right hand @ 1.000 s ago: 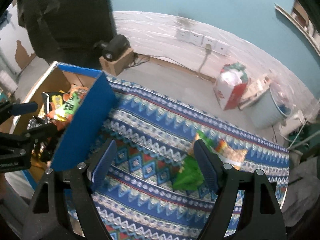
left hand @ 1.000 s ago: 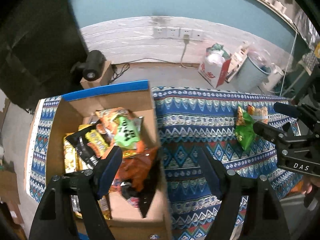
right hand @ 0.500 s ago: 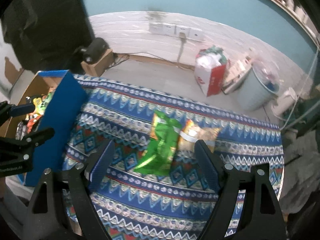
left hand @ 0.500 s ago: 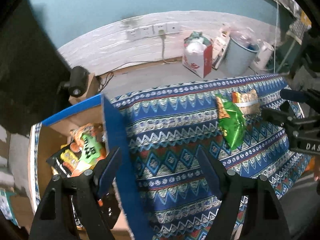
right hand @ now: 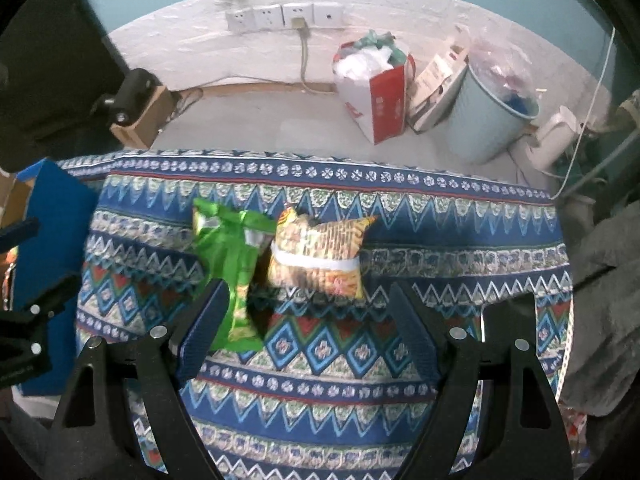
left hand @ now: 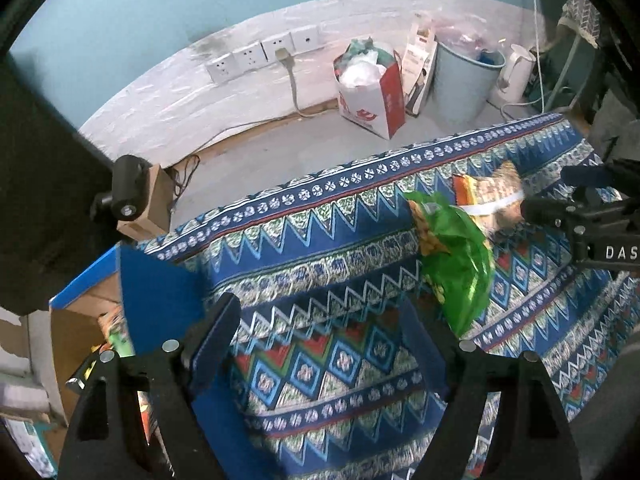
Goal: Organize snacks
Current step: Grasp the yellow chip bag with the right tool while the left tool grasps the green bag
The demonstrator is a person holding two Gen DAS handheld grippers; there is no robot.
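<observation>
Both grippers' fingers spread above green bag (right hand: pixel 234 264); seemingly untouched.

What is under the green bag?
The green bag lies on the patterned cloth, its right edge beside the orange bag. Whatever lies beneath it is covered.

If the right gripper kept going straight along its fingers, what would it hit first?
Most likely the orange-yellow snack bag, which lies ahead between the open fingers of the right gripper. The green snack bag sits by the left finger and could be clipped; depth is unclear.
</observation>
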